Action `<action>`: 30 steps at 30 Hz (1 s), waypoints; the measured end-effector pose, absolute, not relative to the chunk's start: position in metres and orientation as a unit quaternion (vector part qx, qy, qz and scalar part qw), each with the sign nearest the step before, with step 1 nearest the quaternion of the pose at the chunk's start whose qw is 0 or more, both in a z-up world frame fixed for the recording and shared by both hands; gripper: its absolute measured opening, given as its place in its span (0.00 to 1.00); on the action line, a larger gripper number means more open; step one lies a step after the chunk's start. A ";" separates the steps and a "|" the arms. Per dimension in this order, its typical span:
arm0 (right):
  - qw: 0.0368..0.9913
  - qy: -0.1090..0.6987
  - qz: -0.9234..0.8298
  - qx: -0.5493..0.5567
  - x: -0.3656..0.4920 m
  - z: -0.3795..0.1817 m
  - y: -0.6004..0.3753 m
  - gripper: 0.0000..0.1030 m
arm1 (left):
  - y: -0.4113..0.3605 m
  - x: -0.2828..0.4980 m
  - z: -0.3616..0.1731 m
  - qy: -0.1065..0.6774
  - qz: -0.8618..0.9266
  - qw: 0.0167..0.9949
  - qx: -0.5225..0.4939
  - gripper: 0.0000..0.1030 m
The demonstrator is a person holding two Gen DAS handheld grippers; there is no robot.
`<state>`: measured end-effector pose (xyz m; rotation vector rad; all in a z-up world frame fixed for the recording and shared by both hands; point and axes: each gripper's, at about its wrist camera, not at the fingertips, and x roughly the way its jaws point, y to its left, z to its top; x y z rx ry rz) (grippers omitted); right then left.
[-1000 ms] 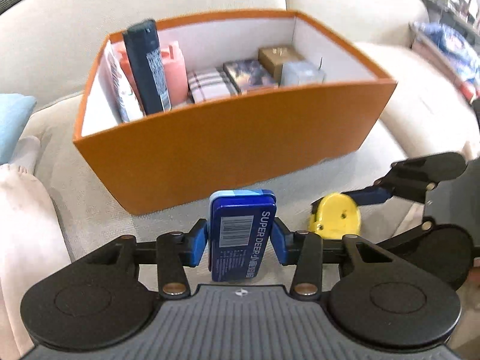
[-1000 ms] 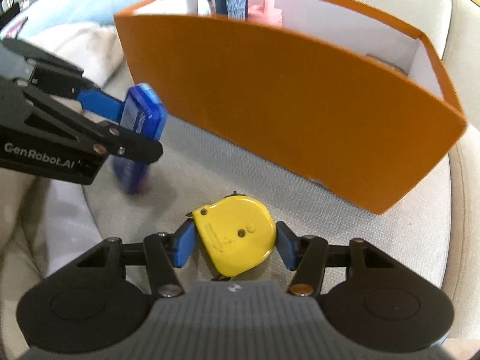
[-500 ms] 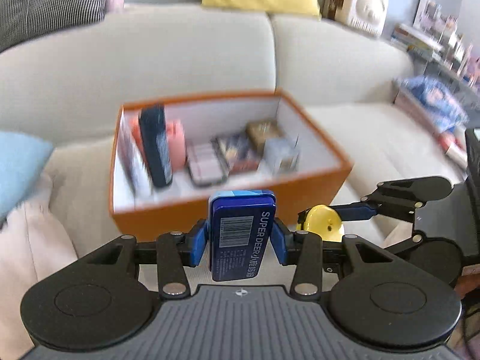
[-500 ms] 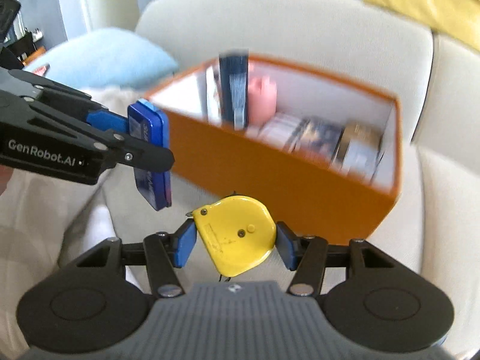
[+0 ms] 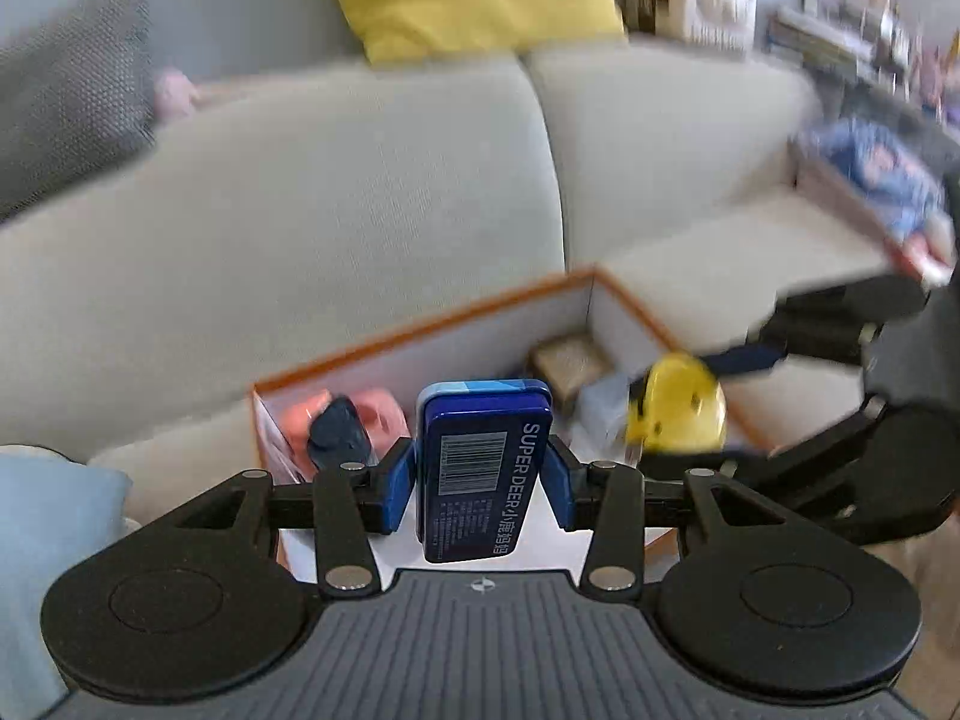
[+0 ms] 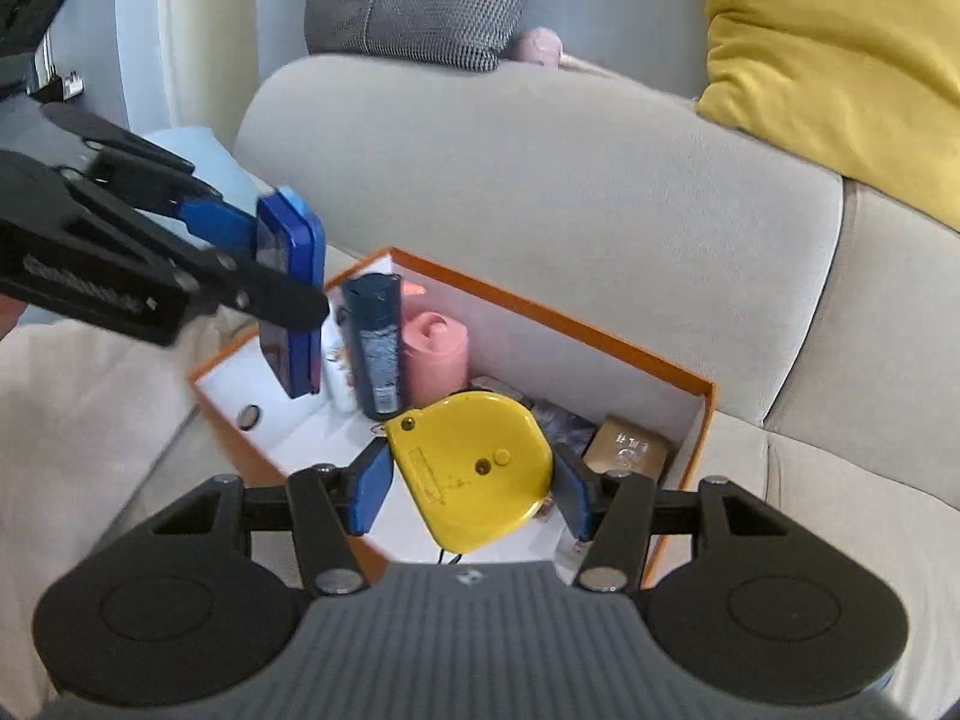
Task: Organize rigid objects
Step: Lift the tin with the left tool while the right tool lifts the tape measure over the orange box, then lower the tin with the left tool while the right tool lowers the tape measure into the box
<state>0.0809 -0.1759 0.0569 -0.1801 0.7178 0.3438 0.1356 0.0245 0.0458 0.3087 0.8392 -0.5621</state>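
My left gripper (image 5: 480, 480) is shut on a blue tin (image 5: 483, 468) labelled SUPER DEER, held upright above the left part of the orange box (image 5: 420, 327). The tin also shows in the right wrist view (image 6: 294, 300). My right gripper (image 6: 471, 492) is shut on a yellow tape measure (image 6: 471, 468), held above the right part of the orange box (image 6: 600, 330); it also shows in the left wrist view (image 5: 675, 414). Inside the box stand a dark bottle (image 6: 375, 348) and a pink container (image 6: 435, 354), with small boxes (image 6: 627, 447) lying flat.
The box sits on a beige sofa seat (image 6: 840, 510) against the backrest (image 6: 540, 180). A yellow cushion (image 6: 840, 48) and a grey cushion (image 6: 420, 0) rest on top of the backrest. A light blue pillow (image 5: 48, 510) and a pale blanket (image 6: 72, 408) lie to the left.
Both grippers have risen and moved forward with their objects, from in front of the box's near wall to above its open top. The box now appears lower in both views.
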 end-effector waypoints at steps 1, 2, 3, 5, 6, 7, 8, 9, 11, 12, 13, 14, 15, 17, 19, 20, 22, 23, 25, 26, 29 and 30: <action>0.915 0.355 0.167 -0.090 0.089 0.054 -0.176 0.56 | 0.020 0.145 0.035 0.419 -0.271 0.853 0.152 0.49; 0.913 0.362 0.165 -0.090 0.096 0.049 -0.177 0.56 | 0.016 0.153 0.025 0.434 -0.270 0.845 0.157 0.49; 0.910 0.370 0.164 -0.088 0.105 0.044 -0.177 0.56 | 0.012 0.161 0.014 0.448 -0.267 0.837 0.164 0.49; 0.906 0.383 0.164 -0.077 0.117 0.037 -0.180 0.56 | 0.005 0.175 -0.004 0.474 -0.256 0.824 0.173 0.49; 0.904 0.388 0.164 -0.071 0.121 0.036 -0.181 0.56 | 0.002 0.182 -0.014 0.490 -0.254 0.816 0.170 0.49; 0.902 0.393 0.164 -0.067 0.127 0.032 -0.182 0.56 | 0.000 0.187 -0.021 0.503 -0.254 0.809 0.164 0.49; 0.901 0.396 0.165 -0.065 0.131 0.030 -0.183 0.56 | -0.001 0.191 -0.030 0.514 -0.255 0.804 0.158 0.49; 0.900 0.398 0.166 -0.065 0.137 0.027 -0.183 0.56 | -0.003 0.193 -0.036 0.521 -0.254 0.800 0.155 0.49; 0.899 0.401 0.168 -0.062 0.143 0.022 -0.184 0.56 | -0.007 0.196 -0.048 0.531 -0.247 0.795 0.158 0.49; 0.898 0.402 0.169 -0.059 0.144 0.020 -0.185 0.56 | -0.008 0.197 -0.054 0.539 -0.242 0.792 0.158 0.49; 0.897 0.404 0.169 -0.055 0.147 0.017 -0.187 0.56 | -0.008 0.199 -0.060 0.547 -0.237 0.788 0.155 0.49; 0.897 0.406 0.169 -0.052 0.148 0.015 -0.188 0.56 | -0.007 0.201 -0.065 0.555 -0.232 0.785 0.150 0.49; 0.896 0.408 0.167 -0.048 0.150 0.013 -0.189 0.56 | -0.006 0.203 -0.071 0.565 -0.224 0.781 0.140 0.49; 0.896 0.411 0.164 -0.042 0.152 0.009 -0.190 0.56 | 0.000 0.210 -0.079 0.586 -0.201 0.776 0.120 0.49; 0.894 0.414 0.166 -0.038 0.155 0.006 -0.191 0.56 | 0.004 0.216 -0.087 0.600 -0.176 0.773 0.107 0.49; 0.893 0.415 0.169 -0.038 0.157 0.004 -0.191 0.56 | 0.005 0.217 -0.090 0.602 -0.170 0.773 0.104 0.49; 0.889 0.420 0.176 -0.041 0.159 0.000 -0.188 0.56 | 0.005 0.219 -0.093 0.610 -0.162 0.770 0.097 0.49; 0.887 0.424 0.180 -0.044 0.160 -0.001 -0.187 0.56 | 0.004 0.220 -0.095 0.615 -0.157 0.768 0.092 0.49; 0.880 0.432 0.190 -0.049 0.162 -0.005 -0.183 0.56 | 0.005 0.223 -0.097 0.629 -0.133 0.762 0.077 0.49; 0.875 0.440 0.195 -0.051 0.163 -0.007 -0.180 0.56 | 0.007 0.226 -0.099 0.637 -0.122 0.759 0.064 0.50; 0.862 0.464 0.200 -0.049 0.169 -0.015 -0.173 0.56 | 0.011 0.231 -0.104 0.656 -0.105 0.746 0.030 0.50; 0.857 0.472 0.201 -0.047 0.171 -0.017 -0.171 0.56 | 0.012 0.231 -0.105 0.660 -0.105 0.744 0.023 0.50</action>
